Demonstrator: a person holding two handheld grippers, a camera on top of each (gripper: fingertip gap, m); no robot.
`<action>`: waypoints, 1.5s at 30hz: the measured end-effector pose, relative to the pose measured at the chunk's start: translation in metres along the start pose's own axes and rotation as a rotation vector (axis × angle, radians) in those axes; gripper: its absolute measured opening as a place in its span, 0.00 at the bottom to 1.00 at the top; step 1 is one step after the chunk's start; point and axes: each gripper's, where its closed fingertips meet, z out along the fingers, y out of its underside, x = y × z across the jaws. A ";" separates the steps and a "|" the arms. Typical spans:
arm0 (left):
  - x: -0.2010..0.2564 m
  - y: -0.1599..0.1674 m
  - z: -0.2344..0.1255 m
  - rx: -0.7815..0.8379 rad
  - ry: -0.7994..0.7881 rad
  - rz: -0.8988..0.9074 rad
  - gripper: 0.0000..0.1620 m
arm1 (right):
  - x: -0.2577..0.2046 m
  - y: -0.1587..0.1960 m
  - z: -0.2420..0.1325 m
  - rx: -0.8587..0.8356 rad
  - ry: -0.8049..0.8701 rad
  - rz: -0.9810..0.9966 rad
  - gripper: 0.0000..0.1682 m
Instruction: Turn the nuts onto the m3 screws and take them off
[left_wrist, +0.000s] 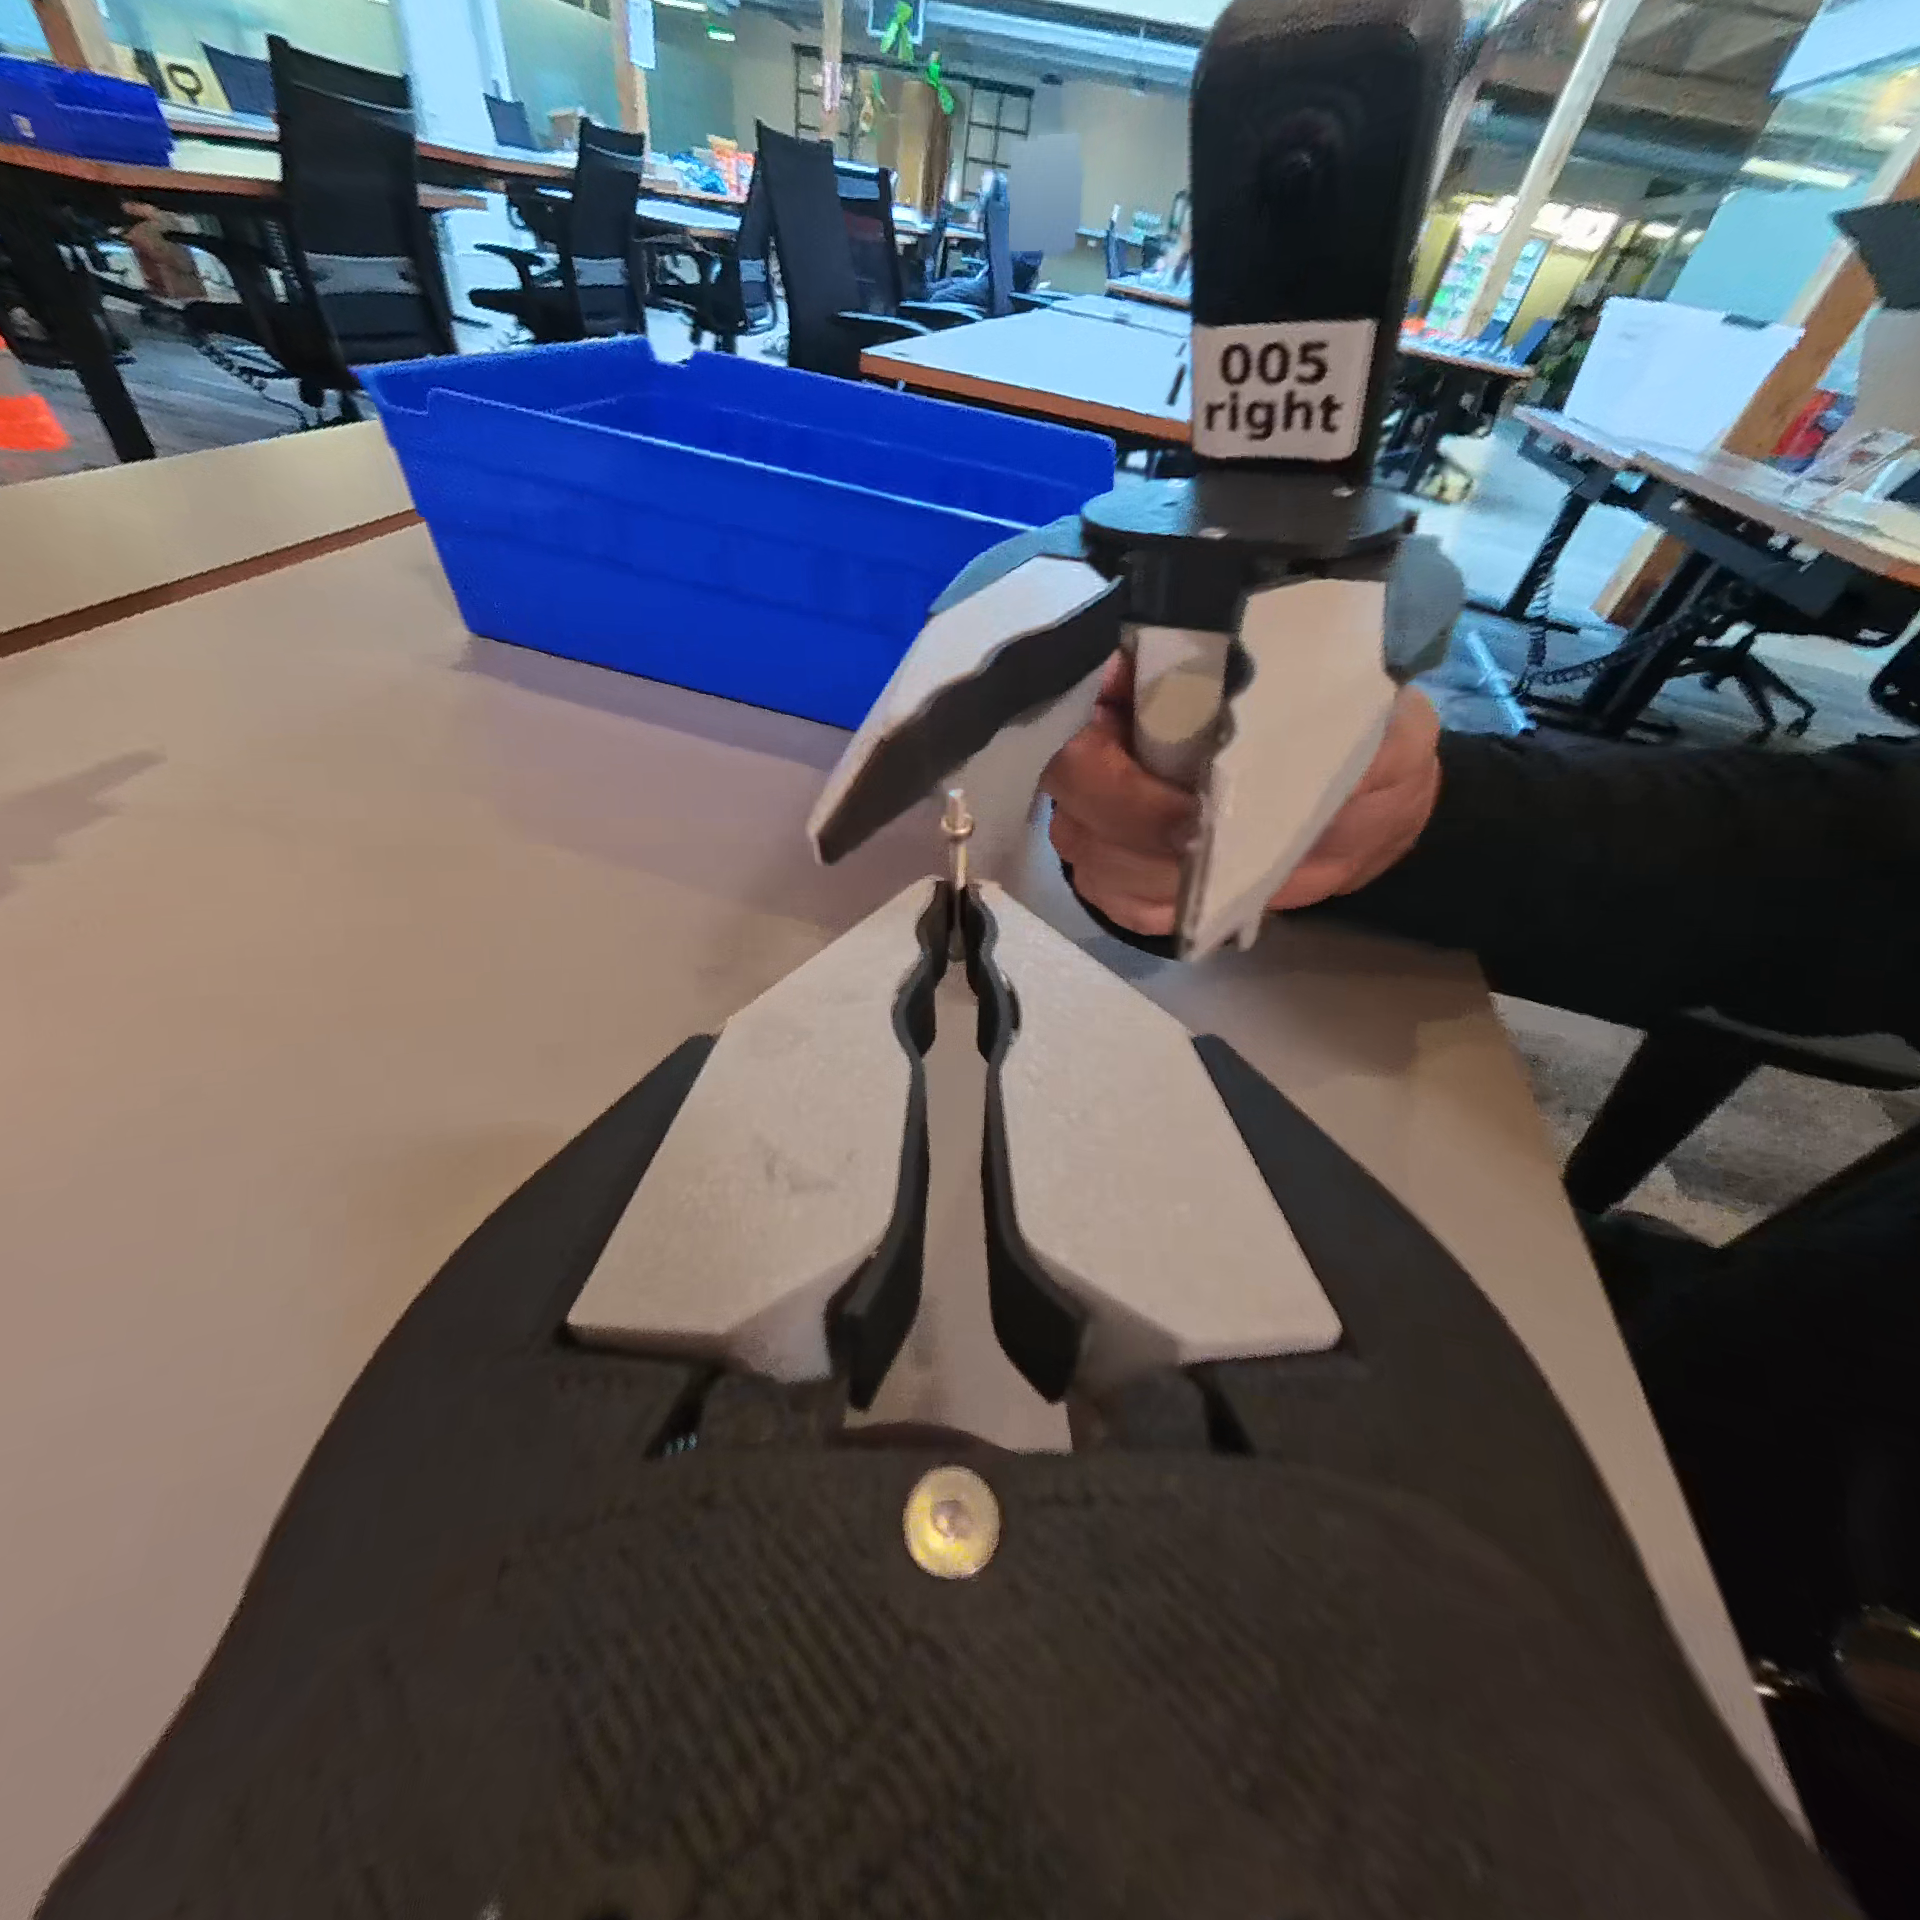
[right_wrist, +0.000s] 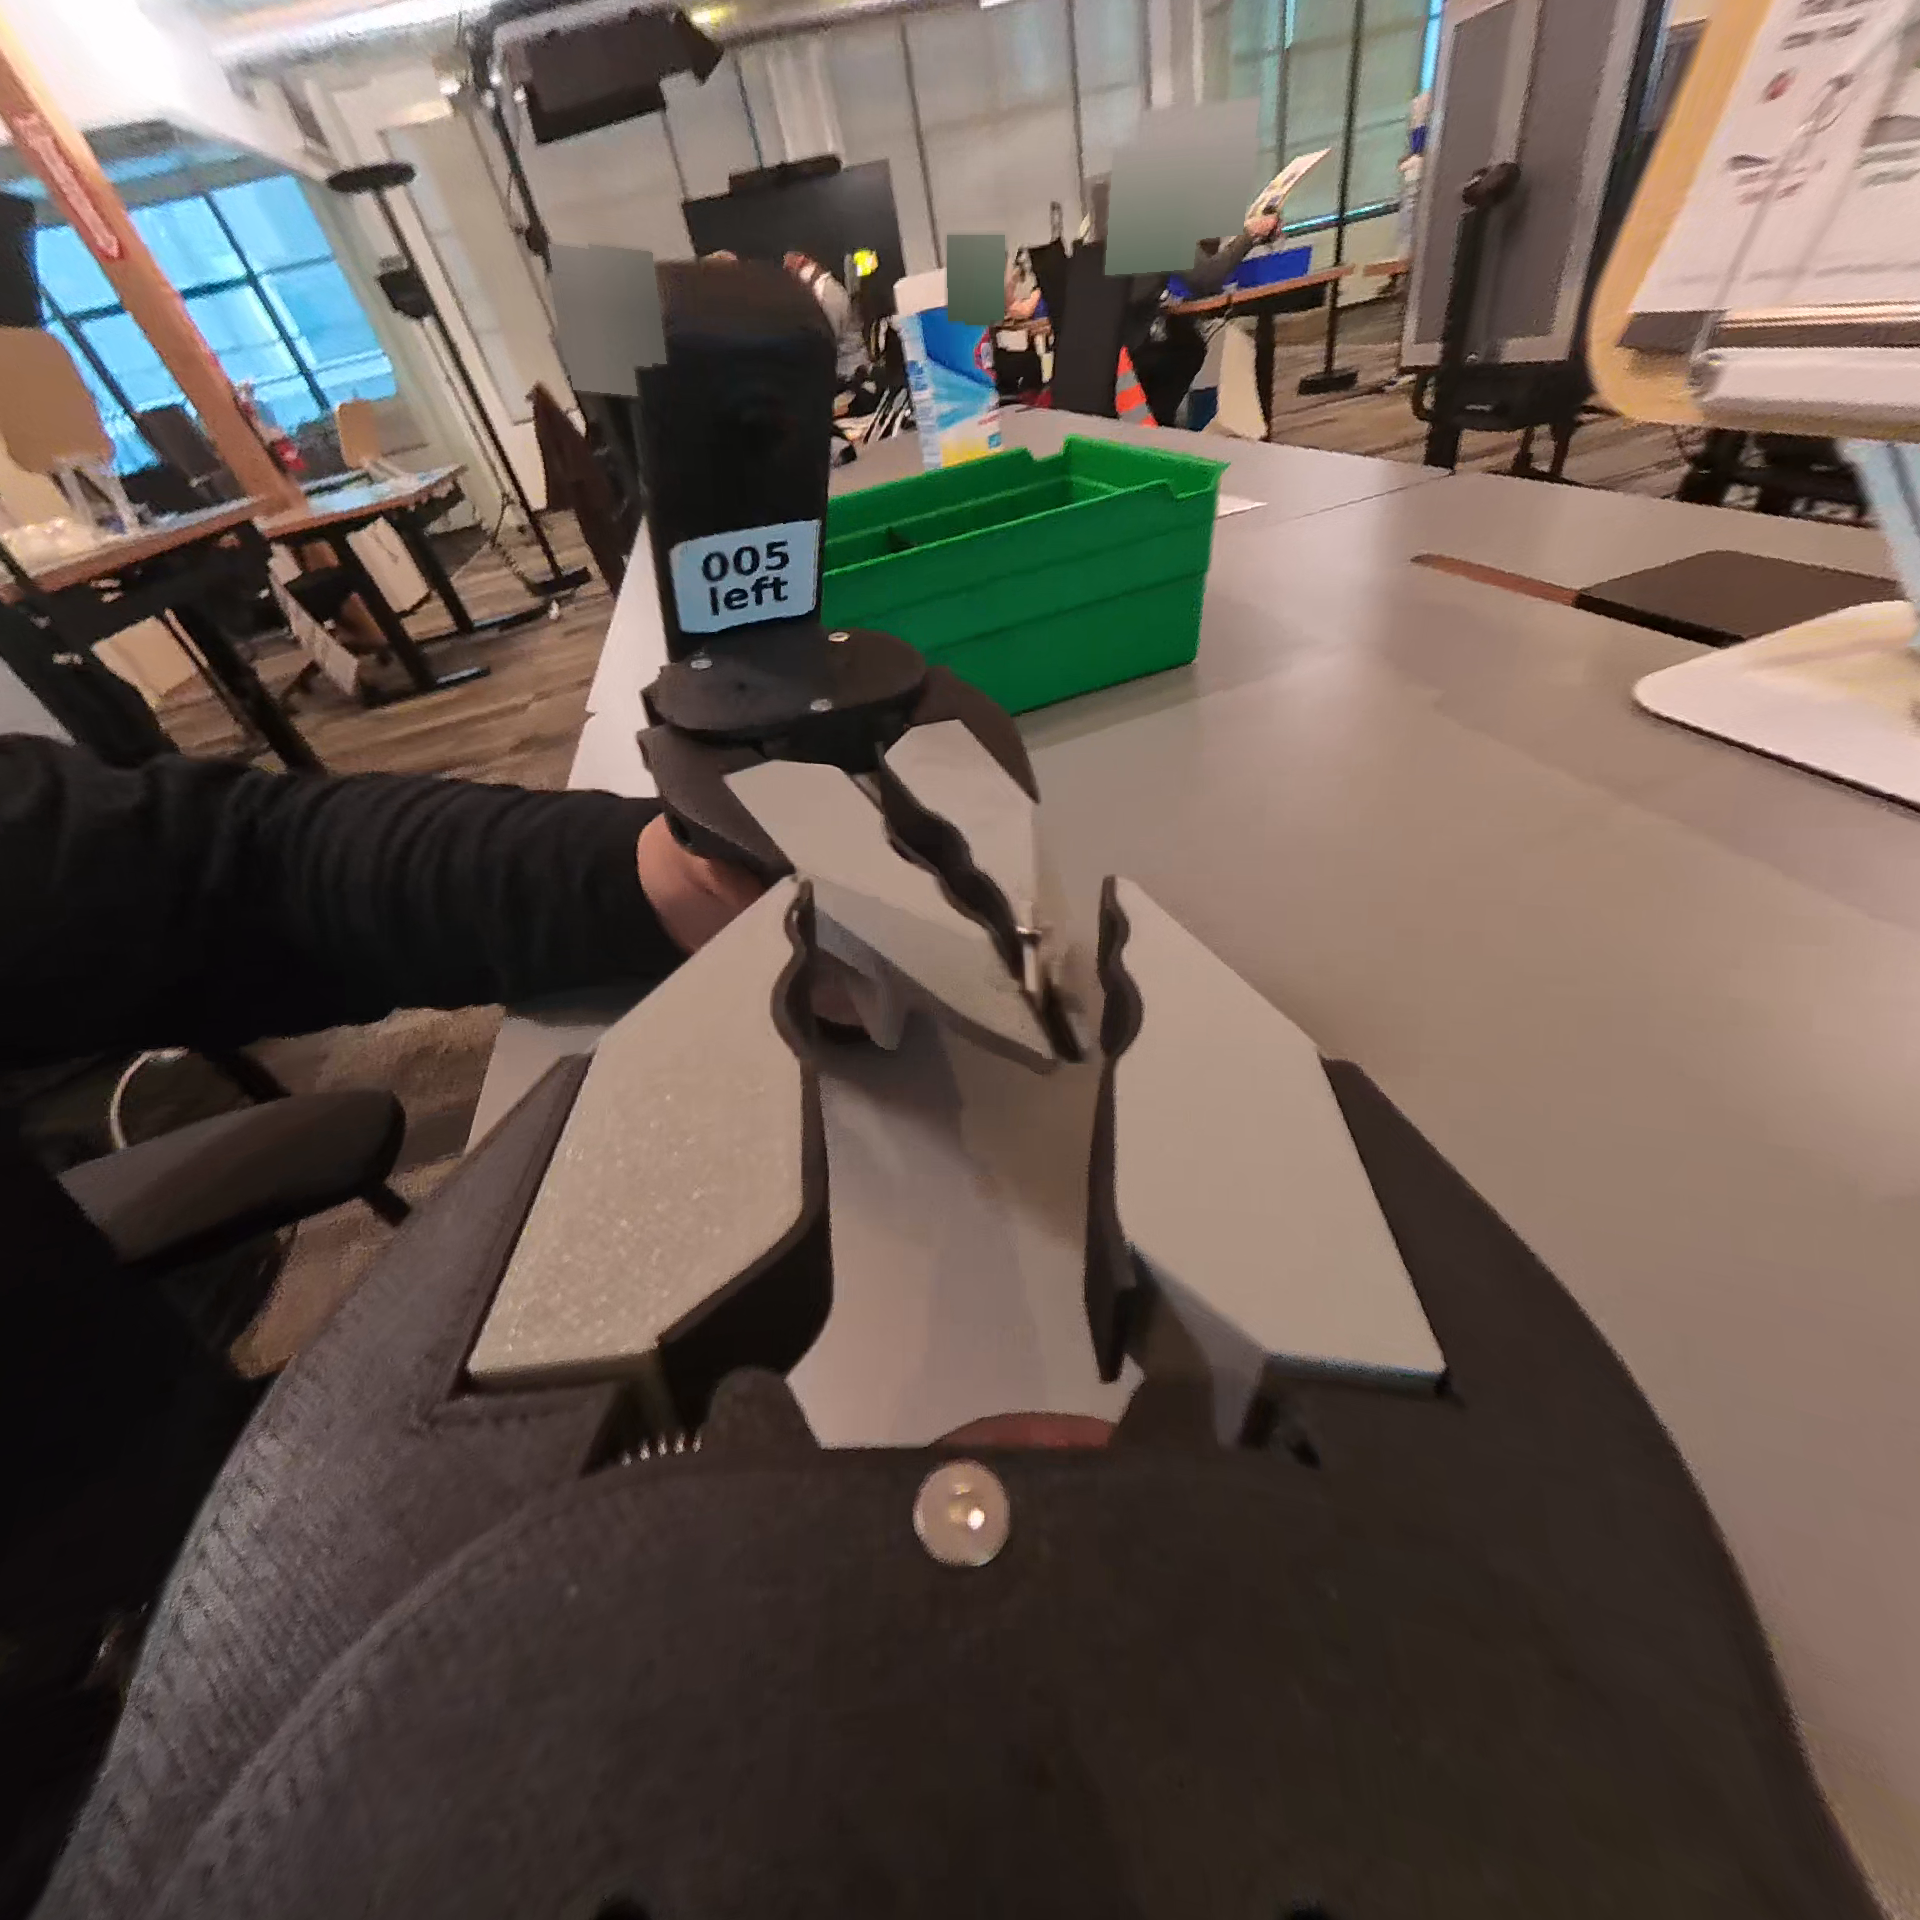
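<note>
My left gripper (left_wrist: 961, 896) is shut on a small silver screw (left_wrist: 960, 868) that stands up out of its fingertips above the grey table (left_wrist: 312, 935). A nut (left_wrist: 953, 827) sits on the screw near its upper end. My right gripper (left_wrist: 1018, 894) faces the left one, tilted down, with its jaws open and empty. The nut lies just under one of its grey fingers (left_wrist: 935, 717). In the right wrist view the open right gripper (right_wrist: 954, 904) straddles the left gripper (right_wrist: 1065, 1039), and the screw (right_wrist: 1029, 951) is between the fingers, nearer the right one. A hand holds each gripper.
A blue bin (left_wrist: 727, 520) stands on the table behind the grippers in the left wrist view. A green divided bin (right_wrist: 1018, 582) stands behind them in the right wrist view, with a white monitor base (right_wrist: 1766, 717) and a dark mat (right_wrist: 1745, 603) at the right. Office chairs and desks surround the table. Less than 4 cm separates the two grippers' tips.
</note>
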 end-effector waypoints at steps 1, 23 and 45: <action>-0.003 0.001 0.001 -0.008 -0.021 0.013 0.00 | -0.005 0.000 0.001 -0.002 -0.019 -0.011 0.28; -0.018 0.000 -0.007 -0.004 -0.074 -0.016 0.00 | 0.015 -0.012 -0.015 0.067 0.090 -0.007 0.15; -0.028 0.003 -0.007 -0.027 -0.140 -0.034 0.16 | 0.053 -0.095 -0.167 0.123 0.794 -0.274 0.00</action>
